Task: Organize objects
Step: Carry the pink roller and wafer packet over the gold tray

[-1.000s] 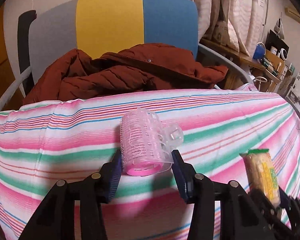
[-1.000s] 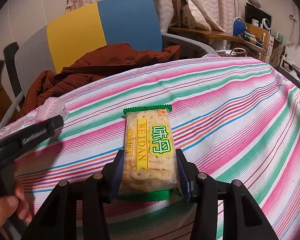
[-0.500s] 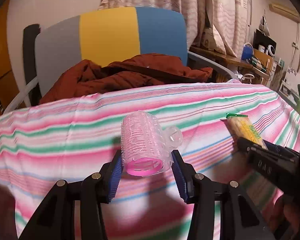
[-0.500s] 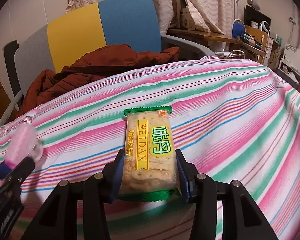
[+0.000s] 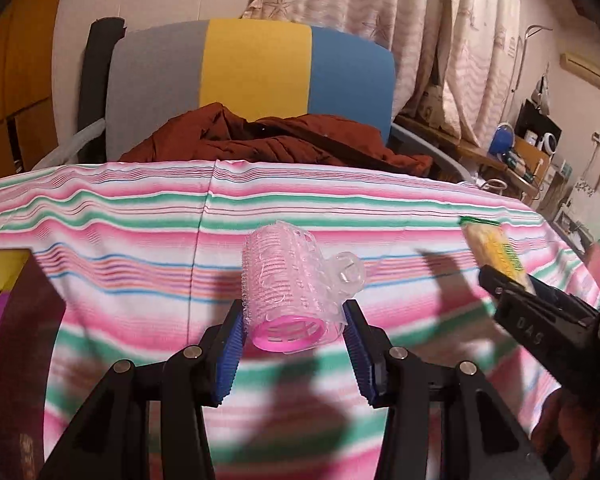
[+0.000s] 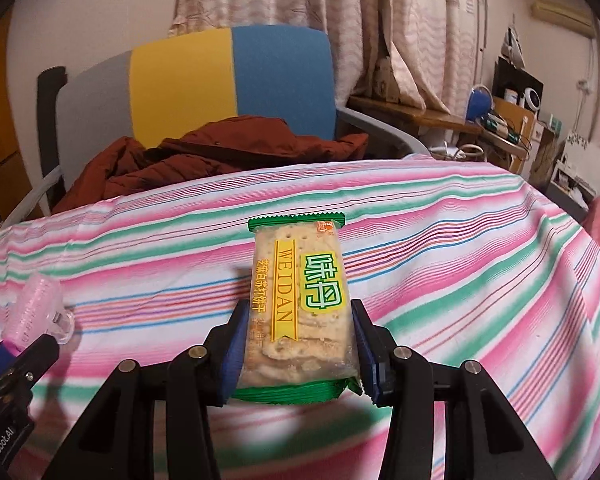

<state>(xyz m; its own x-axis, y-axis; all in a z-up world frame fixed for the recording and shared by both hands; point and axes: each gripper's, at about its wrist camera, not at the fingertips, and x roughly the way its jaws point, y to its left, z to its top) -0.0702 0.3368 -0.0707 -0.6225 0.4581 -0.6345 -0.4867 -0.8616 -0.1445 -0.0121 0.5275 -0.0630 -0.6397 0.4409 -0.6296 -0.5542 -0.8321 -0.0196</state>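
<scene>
1. Your left hand-held gripper (image 5: pixel 294 354) holds the pink roller (image 5: pixel 290 286), blue pads pressed on both sides of it. Same grip as a second ago, no slip.
2. Your right hand-held gripper (image 6: pixel 298 356) is clamped on the cracker pack (image 6: pixel 300 304), lower half between the pads, green top seal sticking forward. Also unchanged in the grip.
3. What changed: both views now show more of the striped cloth (image 5: pixel 140 240) and the far edge sits lower in frame, so I'd judge you've lifted both items and pulled back (the shadows on the cloth below each gripper fit that).
4. Left view has swung left over the last second. A dark edge and a yellow patch (image 5: pixel 4 268) now show at far left; can't tell what they are.
5. The two grippers are side by side, well apart: the pack shows at the right of the left view, the roller at the left of the right view.
6. For the task: both pickups look done, both items in transit. No bin or tray visible in either view, so the drop spot is unknown from here.
7. Chair (image 6: pixel 228 80) and brown jacket (image 6: pixel 220 152) sit behind the counter, not in play.
</scene>
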